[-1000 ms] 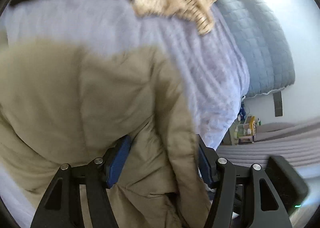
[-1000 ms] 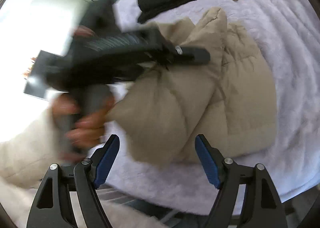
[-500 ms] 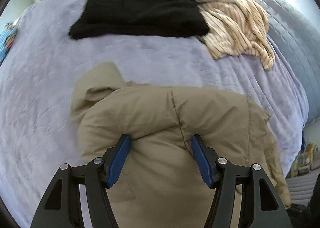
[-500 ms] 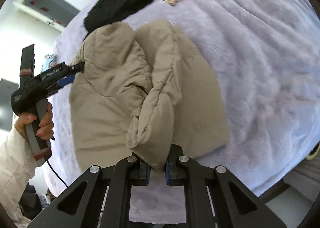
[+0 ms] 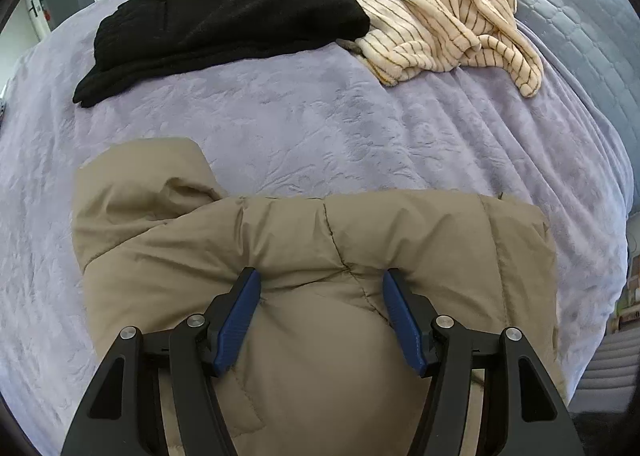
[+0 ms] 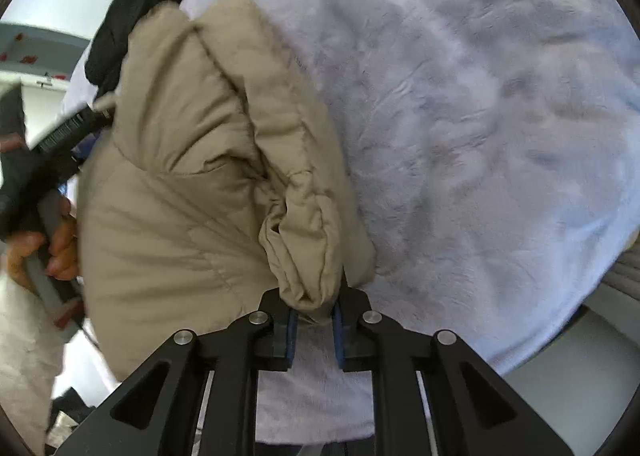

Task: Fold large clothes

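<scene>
A beige puffer jacket [image 5: 312, 256] lies bunched on the lavender blanket [image 5: 320, 120] of a bed. My left gripper [image 5: 320, 296] is open, its blue pads resting on top of the jacket's folded edge, nothing pinched. In the right wrist view the jacket [image 6: 192, 160] fills the left half. My right gripper [image 6: 314, 320] is shut on a puffy end of the jacket, likely a sleeve cuff [image 6: 308, 256], near the bed's near edge. The left gripper's black body [image 6: 60, 136] and the hand holding it show at the far left.
A folded black garment [image 5: 224, 12] lies at the back of the bed. A cream striped garment [image 5: 440, 12] lies crumpled beside it at the back right. A grey quilted cover [image 5: 580, 28] runs along the right. The floor [image 6: 580, 376] shows past the bed edge.
My left gripper let go of the jacket and now rests open on it. My right gripper closed on the jacket's puffy end and drew it toward the bed's near edge.
</scene>
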Motion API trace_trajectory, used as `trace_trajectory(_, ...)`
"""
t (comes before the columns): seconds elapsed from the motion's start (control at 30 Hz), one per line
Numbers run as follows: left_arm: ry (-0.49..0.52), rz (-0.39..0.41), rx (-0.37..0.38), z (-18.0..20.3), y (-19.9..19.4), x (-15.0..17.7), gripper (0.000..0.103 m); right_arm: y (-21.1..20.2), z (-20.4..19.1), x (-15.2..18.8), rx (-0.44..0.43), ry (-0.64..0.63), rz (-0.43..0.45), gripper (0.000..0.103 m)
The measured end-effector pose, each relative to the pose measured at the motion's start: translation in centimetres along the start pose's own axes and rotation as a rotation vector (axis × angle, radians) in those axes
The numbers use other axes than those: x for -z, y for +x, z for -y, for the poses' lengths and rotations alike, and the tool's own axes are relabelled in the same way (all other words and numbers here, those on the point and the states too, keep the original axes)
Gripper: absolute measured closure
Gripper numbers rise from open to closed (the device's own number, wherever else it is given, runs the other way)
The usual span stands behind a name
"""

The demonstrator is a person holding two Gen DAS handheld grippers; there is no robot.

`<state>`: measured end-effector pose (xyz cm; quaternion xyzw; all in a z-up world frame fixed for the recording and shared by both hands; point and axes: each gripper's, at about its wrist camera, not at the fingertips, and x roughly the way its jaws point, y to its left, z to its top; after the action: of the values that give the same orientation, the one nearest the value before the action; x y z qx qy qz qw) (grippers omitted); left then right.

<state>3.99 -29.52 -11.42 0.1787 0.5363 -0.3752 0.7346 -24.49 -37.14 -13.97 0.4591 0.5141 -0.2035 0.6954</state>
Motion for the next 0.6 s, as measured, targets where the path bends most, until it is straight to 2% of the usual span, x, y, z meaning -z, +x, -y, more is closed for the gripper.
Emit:
trace_trajectory(0.1,-0.011,-0.005,0.000,-0.5,0.1,-0.1,0.039,-3.7,-0.5,-1.1,-0.006,-0.066,0.100,0.087)
trace_trajectory(0.2,-0.009,-0.007,-0.010,-0.3,0.1,-0.1,0.039,-4.5,-1.8,-2.6,-0.026,-0.135,0.128,0.086)
trace_trajectory(0.23,-0.010,-0.008,-0.018,-0.2,0.0,0.0,0.039,-3.9,-2.4,-3.3,-0.043,-0.161,0.108,0.086)
trace_trajectory(0.3,-0.022,-0.011,-0.030,-0.2,-0.3,0.0,0.039,-2.3,-3.4,-2.6,-0.041,-0.197,0.062,0.086)
trace_trajectory(0.43,-0.052,-0.018,-0.066,-0.5,-1.7,0.2,0.039,1.9,-4.7,-3.0,0.012,-0.258,-0.055,0.086)
trace_trajectory(0.6,-0.096,-0.027,-0.105,-1.6,-4.4,0.8,0.039,3.0,-4.6,-2.9,0.005,-0.271,-0.103,0.086)
